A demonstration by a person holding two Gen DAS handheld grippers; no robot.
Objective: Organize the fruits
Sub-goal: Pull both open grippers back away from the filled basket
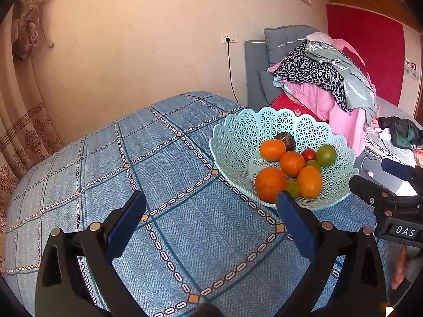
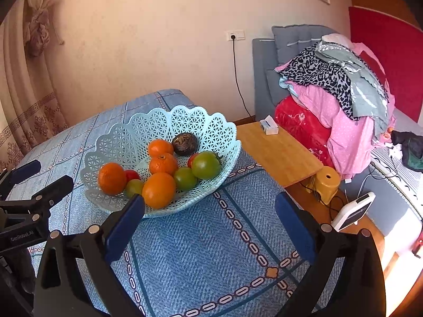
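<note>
A pale blue lattice basket (image 1: 238,132) (image 2: 116,142) stands on the blue patterned tablecloth (image 1: 132,158) (image 2: 206,237). It holds several oranges (image 1: 270,183) (image 2: 158,189), green tomatoes (image 1: 326,154) (image 2: 206,164), a red tomato (image 1: 308,154) (image 2: 131,175) and a dark round fruit (image 1: 286,140) (image 2: 185,144). My left gripper (image 1: 211,203) is open and empty, hovering left of and nearer than the basket. My right gripper (image 2: 210,206) is open and empty, just in front of the basket's near rim. Each gripper shows at the edge of the other's view.
To the right of the table is a low wooden side table (image 2: 280,153) with a small white box (image 2: 269,125). Behind it a pile of clothes (image 1: 322,79) (image 2: 338,84) lies on a grey sofa. A yellow stool (image 2: 327,182) and cables lie on the floor.
</note>
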